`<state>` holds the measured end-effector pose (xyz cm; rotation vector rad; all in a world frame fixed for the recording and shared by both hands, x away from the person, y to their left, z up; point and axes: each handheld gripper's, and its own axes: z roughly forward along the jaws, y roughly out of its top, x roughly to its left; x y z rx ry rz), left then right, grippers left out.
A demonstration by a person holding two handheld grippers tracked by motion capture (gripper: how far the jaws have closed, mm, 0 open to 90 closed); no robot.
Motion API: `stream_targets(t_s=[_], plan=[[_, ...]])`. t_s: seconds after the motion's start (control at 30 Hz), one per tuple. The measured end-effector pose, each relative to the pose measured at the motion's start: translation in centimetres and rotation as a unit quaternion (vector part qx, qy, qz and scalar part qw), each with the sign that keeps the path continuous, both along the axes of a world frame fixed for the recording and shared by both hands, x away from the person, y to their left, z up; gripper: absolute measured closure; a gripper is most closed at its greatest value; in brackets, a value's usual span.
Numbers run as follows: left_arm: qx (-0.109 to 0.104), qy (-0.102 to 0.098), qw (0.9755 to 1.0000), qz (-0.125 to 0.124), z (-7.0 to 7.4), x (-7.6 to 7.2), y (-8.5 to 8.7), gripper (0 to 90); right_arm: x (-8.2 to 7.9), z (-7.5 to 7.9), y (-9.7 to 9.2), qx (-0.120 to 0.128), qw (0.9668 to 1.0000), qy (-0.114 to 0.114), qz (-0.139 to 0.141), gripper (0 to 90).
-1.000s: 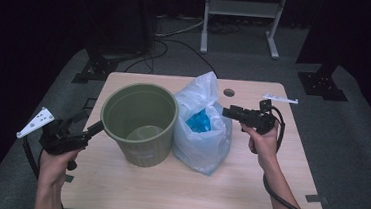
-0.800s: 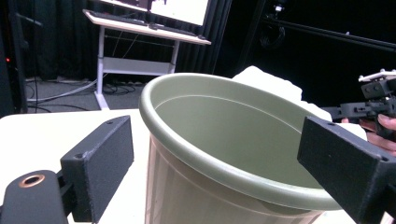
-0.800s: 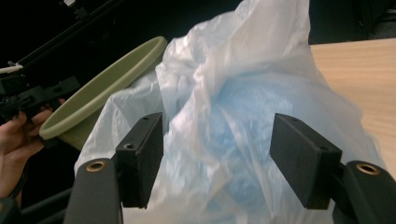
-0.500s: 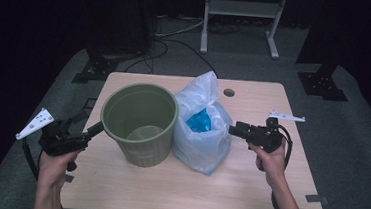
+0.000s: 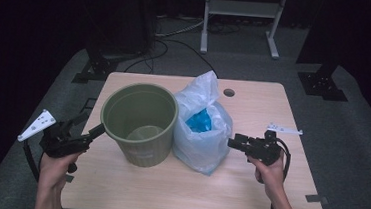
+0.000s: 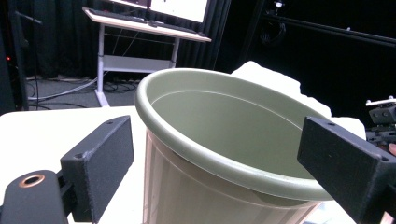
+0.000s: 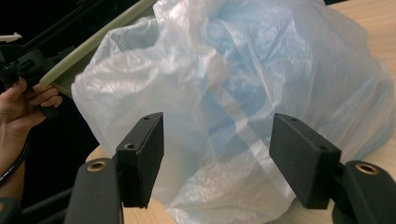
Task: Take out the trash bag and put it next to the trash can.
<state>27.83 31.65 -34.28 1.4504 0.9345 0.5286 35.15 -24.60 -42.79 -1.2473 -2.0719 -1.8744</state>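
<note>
The right gripper [image 5: 232, 143] is pointing toward nine o'clock on the table [image 5: 246, 199], its jaws standing wide with nothing between them; directly ahead of those jaws, just beside their tips, the plastic bag [image 5: 202, 131] is sitting near the table's centre, and in the right gripper view the bag [image 7: 243, 107] is lying straight past the two spread black jaws, not yet touched by either. That is the relation the coming move is likely turning on: the bag is lying at nine o'clock from the right gripper, and the right hand [image 5: 268, 173] is much the nearer of the two to it; the bag's long axis is running upright, its gathered top rising toward twelve o'clock, with something blue showing inside. The green bucket [image 5: 139, 121] is standing upright and open-mouthed, touching the bag at the bag's nine o'clock side; it looks empty. The left gripper [image 5: 96, 130] is pointing toward three o'clock at the bucket's wall, jaws also wide; in the left gripper view the bucket's rim [image 6: 224, 163] is lying between the spread jaws, and whether either is touching it I cannot tell.

Counting: one bag; one bucket; two grippers; two hands; one table.
</note>
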Motion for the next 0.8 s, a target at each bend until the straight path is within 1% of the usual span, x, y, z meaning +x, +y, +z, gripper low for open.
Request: stream_targets(t_s=[0.13,0.37,0.47,0.67,0.77,0.8], plan=[[0.000,-0.001,1.0000,0.001,0.0,0.0,0.0,9.5,-0.4,-0.8,-0.1,0.003,1.0000,0.005,-0.003,34.2],[0.002,-0.001,1.0000,0.000,0.1,-0.1,0.0,9.5,-1.4,-1.7,-0.4,0.010,0.9999,0.005,-0.008,34.1],[0.001,-0.001,1.0000,0.000,0.1,-0.1,-0.1,9.5,-2.2,-2.2,-0.7,0.013,0.9998,0.003,-0.013,34.0],[0.003,-0.001,1.0000,-0.002,0.0,-0.1,-0.2,9.5,-3.9,-3.1,-1.3,0.028,0.9992,-0.003,-0.028,33.5],[0.004,0.000,1.0000,-0.004,0.0,-0.1,-0.3,9.5,-4.8,-3.6,-1.7,0.036,0.9986,-0.010,-0.037,33.0],[0.005,0.000,1.0000,-0.005,0.0,-0.1,-0.4,9.5,-5.1,-3.9,-1.8,0.035,0.9985,-0.012,-0.040,32.7]])
